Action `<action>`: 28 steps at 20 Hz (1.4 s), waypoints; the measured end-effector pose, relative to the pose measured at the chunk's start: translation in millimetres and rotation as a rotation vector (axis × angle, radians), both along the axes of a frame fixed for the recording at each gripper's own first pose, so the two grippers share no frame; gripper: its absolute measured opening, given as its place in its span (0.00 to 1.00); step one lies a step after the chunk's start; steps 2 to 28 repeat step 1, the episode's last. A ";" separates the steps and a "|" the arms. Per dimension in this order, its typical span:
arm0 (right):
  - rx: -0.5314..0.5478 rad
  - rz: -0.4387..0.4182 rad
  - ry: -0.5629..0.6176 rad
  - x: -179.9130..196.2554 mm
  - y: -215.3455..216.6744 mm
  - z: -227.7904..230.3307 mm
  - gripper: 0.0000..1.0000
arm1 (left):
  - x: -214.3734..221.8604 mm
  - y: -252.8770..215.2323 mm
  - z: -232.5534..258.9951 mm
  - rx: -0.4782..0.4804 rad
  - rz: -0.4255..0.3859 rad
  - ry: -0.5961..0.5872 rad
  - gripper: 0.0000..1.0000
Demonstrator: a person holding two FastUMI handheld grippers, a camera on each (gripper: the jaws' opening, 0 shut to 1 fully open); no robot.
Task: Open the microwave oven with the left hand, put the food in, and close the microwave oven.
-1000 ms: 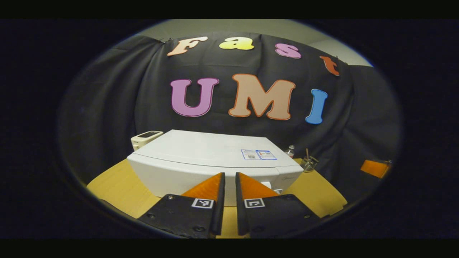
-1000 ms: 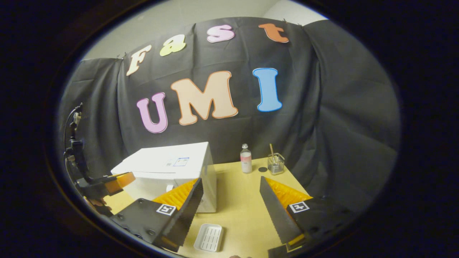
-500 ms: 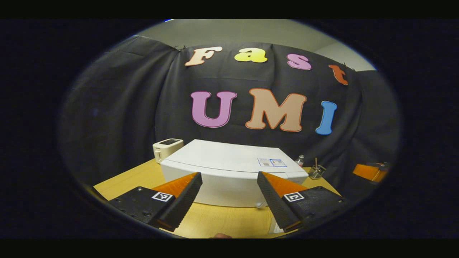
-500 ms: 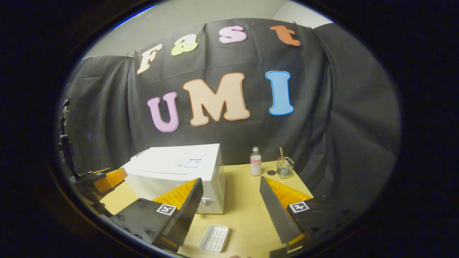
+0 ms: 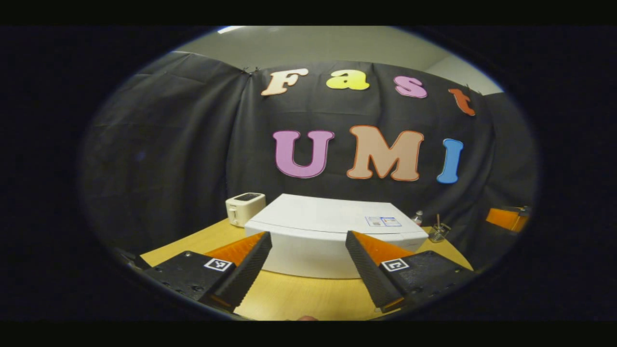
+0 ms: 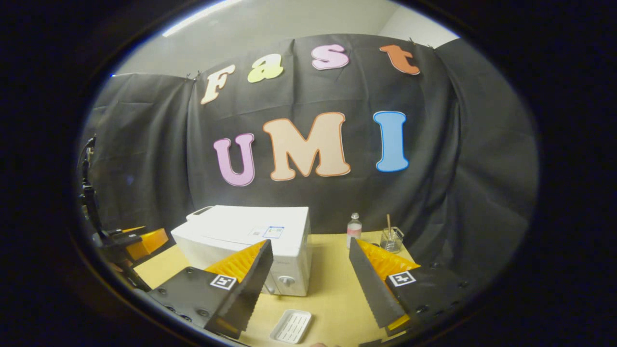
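A white microwave oven [image 5: 332, 231] sits on a light wooden table [image 5: 299, 296] in front of a black cloth wall, its door shut. In the left gripper view, the left claw [image 5: 308, 253] hangs above the table just in front of the microwave, its two fingers spread wide apart with nothing between them. A small white toaster [image 5: 245, 208] stands behind the microwave's left corner. In the right gripper view, the right claw [image 6: 311, 267] is also wide open and empty, held above the table to the right of the microwave's front, where a round knob [image 6: 286, 280] shows. A small white tray [image 6: 290, 326] lies on the table below this claw. Farther back stand a small bottle [image 6: 354, 230] and a glass jar [image 6: 391, 239] holding a stick
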State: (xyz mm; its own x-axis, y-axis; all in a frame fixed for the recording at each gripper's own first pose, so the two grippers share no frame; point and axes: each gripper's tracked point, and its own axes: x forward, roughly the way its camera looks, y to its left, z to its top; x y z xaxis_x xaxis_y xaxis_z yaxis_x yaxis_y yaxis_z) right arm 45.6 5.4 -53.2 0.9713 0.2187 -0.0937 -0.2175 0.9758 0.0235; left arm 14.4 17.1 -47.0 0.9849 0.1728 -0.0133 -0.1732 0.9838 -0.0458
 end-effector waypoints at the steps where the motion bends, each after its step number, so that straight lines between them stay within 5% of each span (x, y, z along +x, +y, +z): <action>1: 0.004 0.003 0.002 -0.1 1.4 0.1 0.92 | -1.0 1.9 -1.0 0.002 0.006 0.004 0.96; 28: 0.004 0.003 0.002 -0.1 1.4 0.1 0.92 | -1.0 1.9 -1.0 0.002 0.006 0.004 0.96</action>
